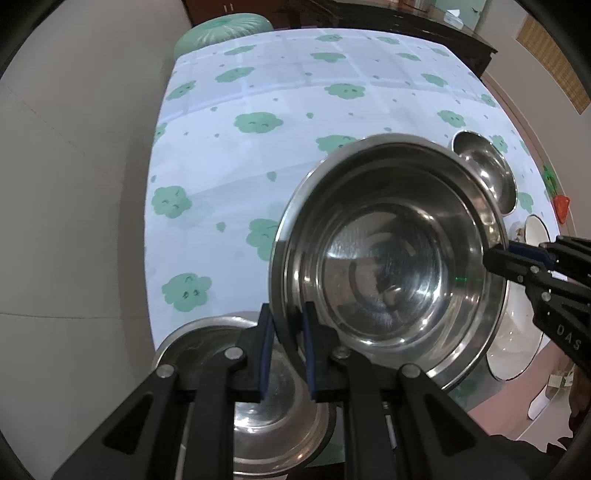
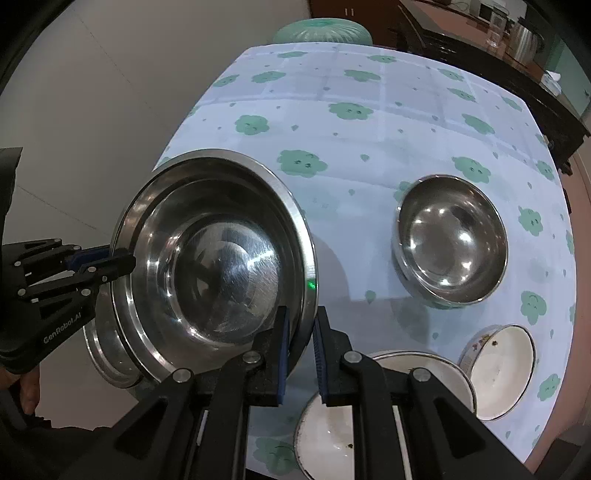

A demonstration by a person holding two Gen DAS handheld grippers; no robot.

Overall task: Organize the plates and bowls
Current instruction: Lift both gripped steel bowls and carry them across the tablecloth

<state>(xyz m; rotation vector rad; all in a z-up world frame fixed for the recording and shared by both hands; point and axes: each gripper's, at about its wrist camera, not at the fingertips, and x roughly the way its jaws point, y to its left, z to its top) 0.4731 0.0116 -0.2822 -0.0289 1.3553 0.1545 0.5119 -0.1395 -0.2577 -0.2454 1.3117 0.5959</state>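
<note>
A large steel bowl (image 1: 399,266) is held tilted above the table by both grippers. My left gripper (image 1: 287,339) is shut on its near-left rim. My right gripper (image 2: 300,339) straddles the opposite rim (image 2: 308,280) with a small gap on its right pad. The same bowl fills the left of the right wrist view (image 2: 214,266). Under it sits another steel bowl (image 1: 258,406), also seen in the right wrist view (image 2: 107,354). A smaller steel bowl (image 2: 450,243) stands on the tablecloth to the right. Two white enamel bowls (image 2: 498,369) (image 2: 332,435) sit at the near right.
The table has a pale blue cloth with green cloud prints (image 2: 369,147). Its left edge (image 1: 159,184) drops to a grey floor. A green stool (image 2: 321,29) stands at the far end and dark wooden furniture (image 2: 517,66) behind it.
</note>
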